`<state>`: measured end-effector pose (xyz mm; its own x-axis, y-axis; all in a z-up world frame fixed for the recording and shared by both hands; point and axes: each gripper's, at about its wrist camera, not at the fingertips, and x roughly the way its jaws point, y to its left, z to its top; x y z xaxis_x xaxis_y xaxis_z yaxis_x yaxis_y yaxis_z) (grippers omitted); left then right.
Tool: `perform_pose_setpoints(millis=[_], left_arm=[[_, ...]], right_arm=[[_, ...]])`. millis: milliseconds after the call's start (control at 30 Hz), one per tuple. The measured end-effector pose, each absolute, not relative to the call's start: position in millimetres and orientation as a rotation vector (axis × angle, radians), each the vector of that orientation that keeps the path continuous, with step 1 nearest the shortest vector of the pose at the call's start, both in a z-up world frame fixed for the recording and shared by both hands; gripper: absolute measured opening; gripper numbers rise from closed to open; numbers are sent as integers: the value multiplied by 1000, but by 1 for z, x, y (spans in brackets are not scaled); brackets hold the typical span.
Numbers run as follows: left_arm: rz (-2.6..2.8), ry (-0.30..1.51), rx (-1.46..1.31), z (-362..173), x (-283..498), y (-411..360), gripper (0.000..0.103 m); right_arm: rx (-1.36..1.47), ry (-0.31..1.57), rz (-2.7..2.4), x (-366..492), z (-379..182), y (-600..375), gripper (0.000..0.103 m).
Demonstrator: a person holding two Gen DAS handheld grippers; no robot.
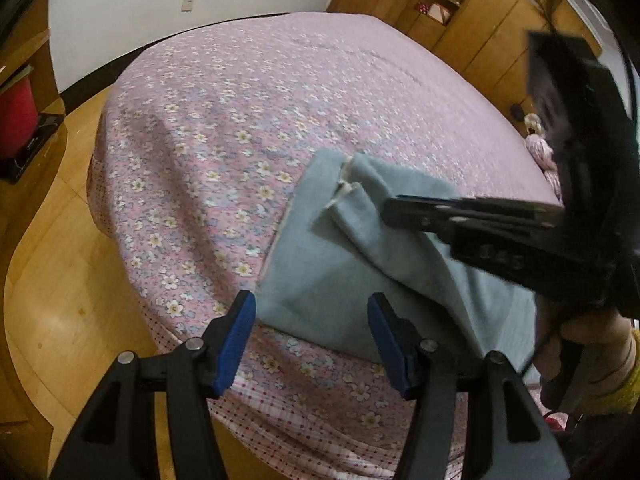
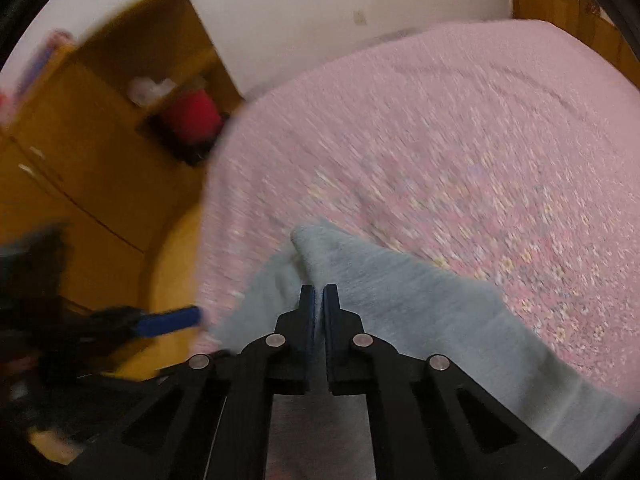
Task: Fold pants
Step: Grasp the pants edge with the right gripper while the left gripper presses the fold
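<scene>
Left gripper (image 1: 312,316) agape above pants (image 1: 320,280) edge, right gripper (image 2: 319,296) clamped on fabric

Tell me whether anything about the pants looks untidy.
The grey pants lie near the bed's front edge, rumpled: the upper layer is bunched into a ridge and its pale hem sits crooked, not lined up with the layer below.

No legible text, label, brand, number or sign anywhere.

Two grippers — left gripper (image 1: 312,328), right gripper (image 2: 319,300); one pants (image 1: 320,280); one bed (image 1: 240,120).
</scene>
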<state>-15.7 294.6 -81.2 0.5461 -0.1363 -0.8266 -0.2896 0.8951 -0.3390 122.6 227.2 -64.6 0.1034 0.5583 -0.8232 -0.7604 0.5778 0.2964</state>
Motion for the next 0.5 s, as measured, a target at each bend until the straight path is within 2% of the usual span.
perform_pose_setpoints(millis=[200,300,400,500], left_arm=[[134,966,-517,-79,-33,313,61],[141,952,-532,-78,-40,317,61],[150,951,-548,-77,-37,323,61],[153,956,-551,-78,-37,324,61]], right_arm=[[-193,1058,1160,105,-49,232,6],[-291,1132,1113,104,-77,246,12],[-322,1250,1096,104,-105,247,14],[-287,1238,1128,108,-97,236,23]])
